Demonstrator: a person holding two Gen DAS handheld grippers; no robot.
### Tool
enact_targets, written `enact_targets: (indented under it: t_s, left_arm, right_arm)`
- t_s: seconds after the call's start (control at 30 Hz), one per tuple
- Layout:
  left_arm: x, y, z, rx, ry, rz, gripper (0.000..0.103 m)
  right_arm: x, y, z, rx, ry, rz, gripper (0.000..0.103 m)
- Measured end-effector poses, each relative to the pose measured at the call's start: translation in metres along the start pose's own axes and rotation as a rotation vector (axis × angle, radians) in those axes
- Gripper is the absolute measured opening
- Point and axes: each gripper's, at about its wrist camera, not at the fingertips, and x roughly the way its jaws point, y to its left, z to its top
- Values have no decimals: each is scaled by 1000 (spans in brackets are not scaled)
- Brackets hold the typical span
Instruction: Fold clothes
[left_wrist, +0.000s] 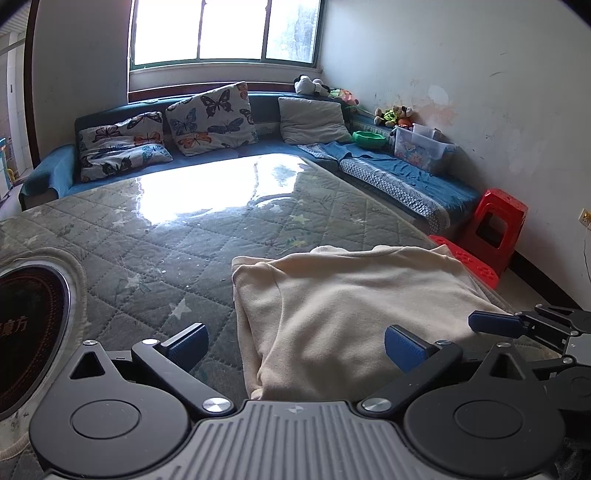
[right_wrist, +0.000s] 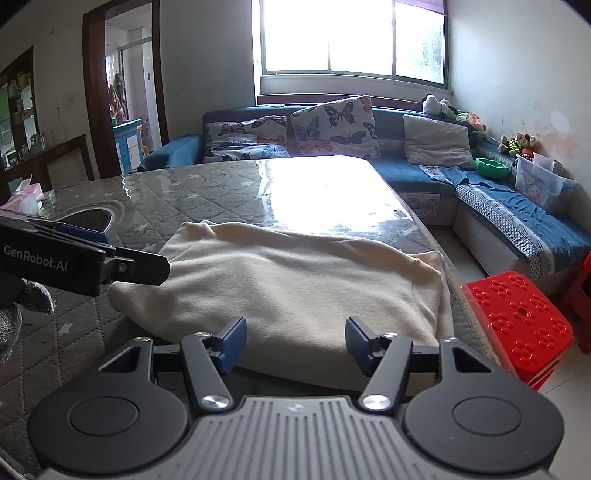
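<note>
A cream garment (left_wrist: 343, 314) lies folded into a rough rectangle on the quilted table cover (left_wrist: 147, 240), at the near right part of the table, close to its right edge. Its surface is mostly flat, with soft creases along the left fold and a rumpled far edge.

The left gripper (left_wrist: 295, 345) sits low at the near edge of the garment. Its jaws stand wide apart, one blue pad (left_wrist: 190, 345) over bare table cover to the left of the cloth, the other over the cloth itself. Nothing is held between them.

The right gripper (right_wrist: 295, 341) faces the near edge of the garment (right_wrist: 295, 280) from a position further right. Its jaws are also spread wide, with both blue pads (right_wrist: 232, 341) above the near hem, and they grip nothing. In the left wrist view, this gripper (left_wrist: 495, 324) enters from the right, beside the garment's right edge.

A round dark hotplate (left_wrist: 29, 332) is set into the table at the left. A red stool (right_wrist: 517, 317) stands on the floor just beside the table's right edge. Behind the table runs a blue corner sofa (left_wrist: 406, 177) carrying butterfly cushions (left_wrist: 210, 118), a grey pillow (left_wrist: 312, 120), a green bowl (left_wrist: 369, 138), a clear storage box (left_wrist: 421, 147) and soft toys (left_wrist: 393, 114). The window (left_wrist: 225, 31) throws a bright glare onto the table's far half.
</note>
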Motion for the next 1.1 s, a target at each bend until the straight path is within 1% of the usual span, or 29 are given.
enact_targets:
  t_s: [0.17,0.33,0.4,0.57,0.63,0.9,1.1]
  left_arm:
    - [-8,-1,-3,5,-12,2,103]
    - [-16,-2,-7,10,-25,3,103]
    - [-20,-2,-8,12,-28,4,103]
    - [-28,-4,-14,25,-25,7,103]
    - [-32,-6,-17,35,-32,17,103]
    - [-49,-12,-30,73,-49,64,103]
    - [-59,-16,-40,93,-57,88,103]
  right_arm:
    - [-4,3,-2,0,-5,-1,68]
    - [-11,7,-4,5,-16,-2,70]
    - [-14,9,-5,5,-22,-2,76]
    - [-22,14,-7,6,-36,-9,78]
    - [-26,16,-8,9,-44,-13,79]
    - [-43,23,-17,11,-63,-42,90]
    - [-54,27,-21,17,-82,-64,95]
